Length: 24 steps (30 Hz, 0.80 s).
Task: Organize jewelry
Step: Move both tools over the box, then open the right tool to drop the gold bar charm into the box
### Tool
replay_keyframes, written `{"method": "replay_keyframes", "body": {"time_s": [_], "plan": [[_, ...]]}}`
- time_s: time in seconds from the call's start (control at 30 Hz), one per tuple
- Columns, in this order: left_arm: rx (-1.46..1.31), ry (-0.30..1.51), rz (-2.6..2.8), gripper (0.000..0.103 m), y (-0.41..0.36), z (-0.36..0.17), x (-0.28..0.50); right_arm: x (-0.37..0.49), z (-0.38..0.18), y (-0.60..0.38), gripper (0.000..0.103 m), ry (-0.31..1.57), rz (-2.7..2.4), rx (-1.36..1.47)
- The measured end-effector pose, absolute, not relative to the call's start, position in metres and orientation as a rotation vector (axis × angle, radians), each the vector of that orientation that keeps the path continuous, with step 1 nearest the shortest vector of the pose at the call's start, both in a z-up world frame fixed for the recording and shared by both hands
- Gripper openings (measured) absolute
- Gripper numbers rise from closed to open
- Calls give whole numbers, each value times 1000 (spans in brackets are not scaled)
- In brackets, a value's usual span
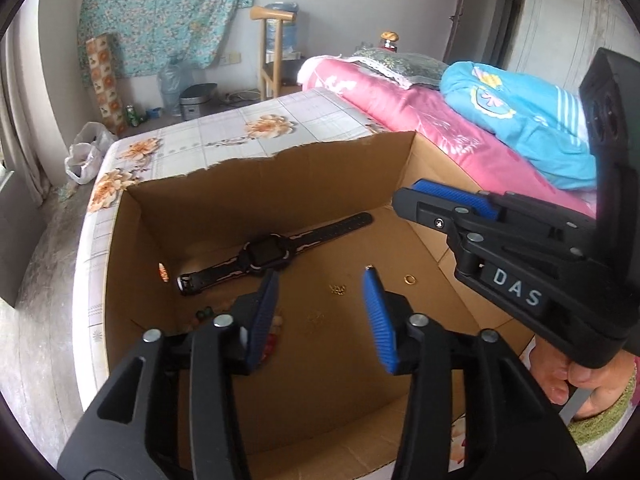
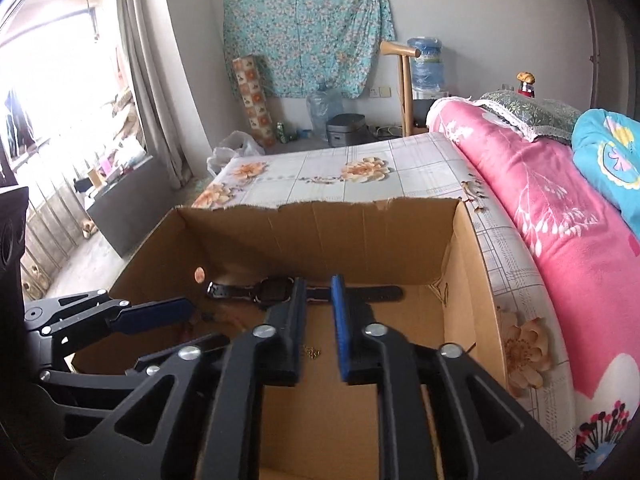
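Observation:
An open cardboard box [image 1: 280, 184] stands on the bed. On its floor lie a black wristwatch [image 1: 266, 258], a small gold chain [image 1: 337, 289], a gold ring [image 1: 409, 279] and some beads [image 1: 204, 313] at the left. My left gripper [image 1: 320, 292] is open and empty, low over the box floor above the chain. My right gripper [image 2: 318, 320] hovers over the box with its jaws a small gap apart and nothing between them; the watch [image 2: 280, 290] and the chain [image 2: 313, 352] lie beyond it. It also shows at the right of the left wrist view [image 1: 452, 204].
The box has a torn far rim [image 2: 320, 206]. A flowered bedsheet [image 2: 320, 172] lies beyond it. Pink [image 2: 540, 200] and blue [image 2: 612, 152] quilts are piled on the right. Water jugs, a chair and a bag stand on the floor behind.

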<state>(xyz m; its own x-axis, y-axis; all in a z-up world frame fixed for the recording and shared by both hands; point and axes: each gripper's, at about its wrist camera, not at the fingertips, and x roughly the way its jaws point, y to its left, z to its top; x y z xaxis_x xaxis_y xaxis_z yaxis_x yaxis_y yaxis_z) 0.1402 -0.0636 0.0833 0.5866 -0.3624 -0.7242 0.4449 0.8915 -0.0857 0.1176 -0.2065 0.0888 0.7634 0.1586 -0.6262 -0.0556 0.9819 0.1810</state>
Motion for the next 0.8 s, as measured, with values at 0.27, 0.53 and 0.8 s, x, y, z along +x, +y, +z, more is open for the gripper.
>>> {"method": "replay_keyframes", "body": {"time_s": [0.27,0.53,0.8], "plan": [[133,745,-431,65,-61,104,121,96,104,-211,45,633,116,181],[118,675,-432,82,-50,126,91,68,131,-208,65,558,127,200],[88,648,-447,86,-33,137,66,48,143,-197,83,529,162,216]]}}
